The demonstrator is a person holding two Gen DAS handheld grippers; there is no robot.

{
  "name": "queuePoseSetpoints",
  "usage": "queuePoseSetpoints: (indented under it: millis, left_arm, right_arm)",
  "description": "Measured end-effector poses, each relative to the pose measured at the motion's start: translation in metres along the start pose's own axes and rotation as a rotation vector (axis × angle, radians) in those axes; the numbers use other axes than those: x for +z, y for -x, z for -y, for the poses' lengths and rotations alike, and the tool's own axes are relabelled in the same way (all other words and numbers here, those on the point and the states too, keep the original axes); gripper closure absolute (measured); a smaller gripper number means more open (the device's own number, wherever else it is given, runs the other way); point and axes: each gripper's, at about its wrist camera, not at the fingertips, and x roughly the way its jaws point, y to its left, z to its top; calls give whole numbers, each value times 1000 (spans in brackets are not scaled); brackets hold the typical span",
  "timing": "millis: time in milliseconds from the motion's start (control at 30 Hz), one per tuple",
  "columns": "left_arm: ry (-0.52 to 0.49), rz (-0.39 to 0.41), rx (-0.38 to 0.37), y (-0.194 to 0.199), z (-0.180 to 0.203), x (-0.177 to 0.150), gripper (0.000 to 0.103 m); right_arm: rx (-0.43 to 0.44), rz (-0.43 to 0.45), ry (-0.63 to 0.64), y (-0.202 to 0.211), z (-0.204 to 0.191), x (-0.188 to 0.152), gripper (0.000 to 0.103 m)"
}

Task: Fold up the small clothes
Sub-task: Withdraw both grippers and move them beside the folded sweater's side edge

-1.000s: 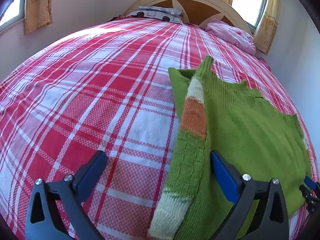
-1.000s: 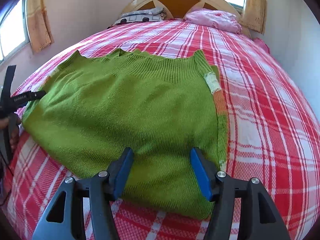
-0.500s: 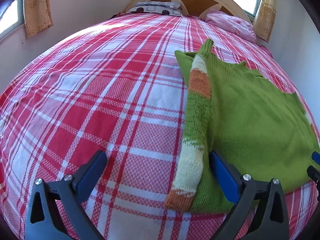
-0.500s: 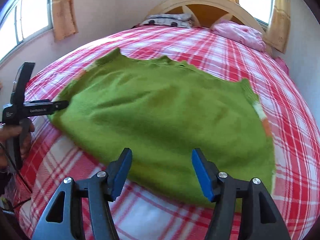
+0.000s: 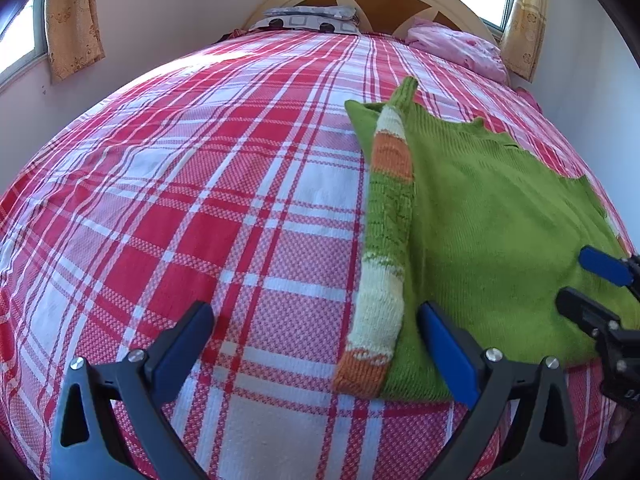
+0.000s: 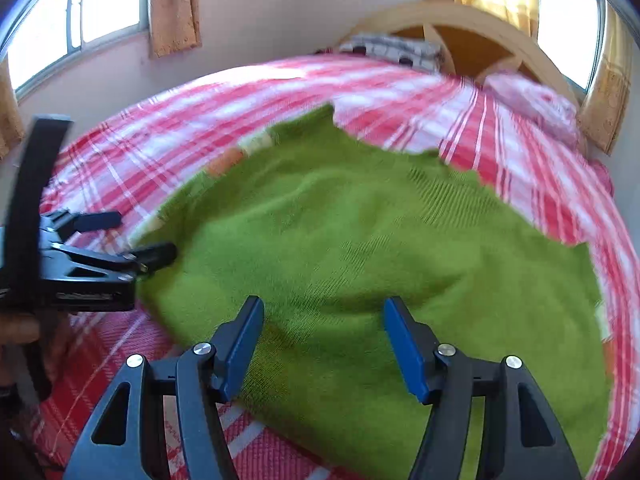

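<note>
Striped sleeve [image 5: 386, 240] sharp leftside only

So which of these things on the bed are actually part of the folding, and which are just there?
Part of the job:
- green sweater, with its striped sleeve folded in
- left gripper, open
- right gripper, open

Just there:
- plaid bedspread
- pink pillow
- patterned pillow
- curtains

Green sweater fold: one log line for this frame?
green sweater flat on bed | striped sleeve folded in | left gripper open | right gripper open
</note>
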Motion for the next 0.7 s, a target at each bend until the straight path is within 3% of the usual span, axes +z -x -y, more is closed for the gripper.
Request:
queuePoseSetpoints:
  millis: [100, 333, 533, 700]
  left_arm:
    - [-5, 1, -8, 3, -1, -4, 0]
    - [-11, 4, -20, 6, -2, -8, 0]
    - [5, 20, -39, 14, -6, -11, 0]
    - [106, 82, -69, 38, -28, -25, 0]
  right_arm:
    - [-47, 12, 42, 2, -11, -11, 39]
    - [31, -7, -1, 9, -4, -23, 39]
    - [79, 78, -13, 26, -11, 9, 39]
    - [108, 33, -12, -5, -28, 33, 45]
